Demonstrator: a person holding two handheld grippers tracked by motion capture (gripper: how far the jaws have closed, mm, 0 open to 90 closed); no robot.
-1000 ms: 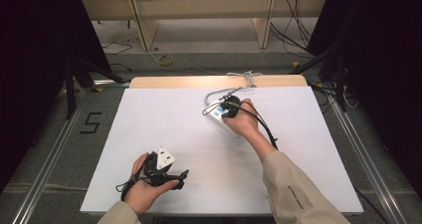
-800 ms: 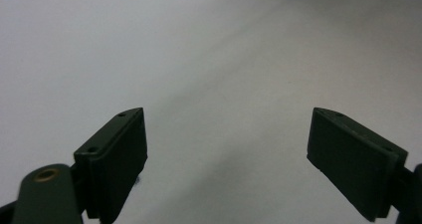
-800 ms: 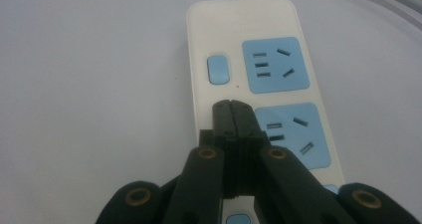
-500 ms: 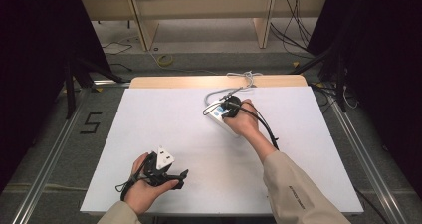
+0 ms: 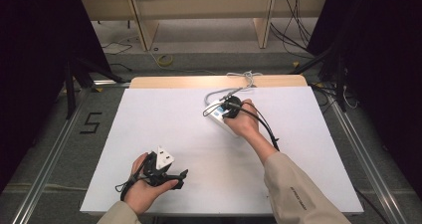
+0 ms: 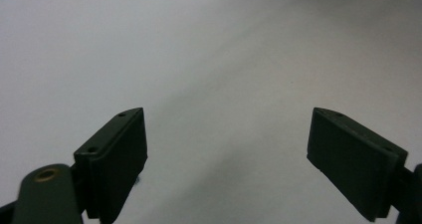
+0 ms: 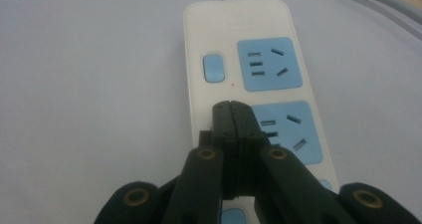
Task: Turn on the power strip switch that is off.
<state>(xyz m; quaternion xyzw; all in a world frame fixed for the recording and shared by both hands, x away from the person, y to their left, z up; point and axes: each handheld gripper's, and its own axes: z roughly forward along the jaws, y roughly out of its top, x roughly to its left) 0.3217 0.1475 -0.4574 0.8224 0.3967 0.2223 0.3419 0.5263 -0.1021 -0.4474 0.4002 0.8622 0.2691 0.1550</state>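
The right hand-held gripper point(image 7: 233, 115) has its two black jaws pressed flat together with nothing between them, and its closed tip sits over the white plastic power strip with pale blue socket panels point(image 7: 259, 84), just below the small blue rocker switch point(image 7: 213, 67) beside the farthest socket. In the high view the strip point(image 5: 217, 112) lies on the far-middle part of the white worktop point(image 5: 149, 114), with its grey cable point(image 5: 234, 87) running off toward the far edge.

The step in hand looks like pressing a switch on the strip with the closed tip. To do it well, the jaws should be kept shut so that they act as one stiff finger, and the tip should be carried forward until it is squarely over the blue switch, not the white casing beside it. The push should then go straight down: a slanted push could slide the light strip across the smooth worktop. Whether the tip is already touching the casing cannot be told.

The left hand-held gripper point(image 5: 171, 176) rests near the front-left of the worktop with its jaws spread wide and empty, well apart from the strip. It could come over to steady the strip's casing if it skids.
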